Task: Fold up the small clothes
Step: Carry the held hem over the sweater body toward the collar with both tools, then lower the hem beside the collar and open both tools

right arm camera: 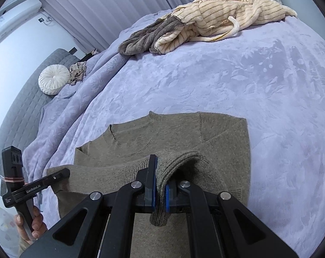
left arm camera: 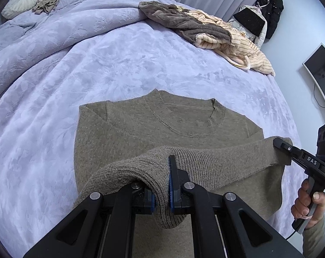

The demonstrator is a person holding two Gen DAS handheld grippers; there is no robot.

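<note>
An olive knit sweater [left arm camera: 140, 129] lies flat on the lavender bed cover [left arm camera: 54, 107], its collar [left arm camera: 184, 116] on the far side. My left gripper [left arm camera: 162, 195] is shut on the left end of the ribbed hem [left arm camera: 216, 159], which is lifted and stretched over the sweater's body. My right gripper [left arm camera: 278, 144], held by a hand [left arm camera: 308, 202], is shut on the hem's other corner. In the right wrist view the right gripper [right arm camera: 161, 193] pinches the hem [right arm camera: 175, 165] above the sweater [right arm camera: 222, 146]. At the left the left gripper [right arm camera: 63, 173] clamps the far corner.
A heap of grey and cream striped fleece clothes [left arm camera: 205, 32] [right arm camera: 205, 17] lies at the far edge of the bed. A round white cushion [right arm camera: 53, 79] and a crumpled beige garment [left arm camera: 46, 2] sit near the headboard. Dark coats [left arm camera: 272, 10] hang beyond the bed.
</note>
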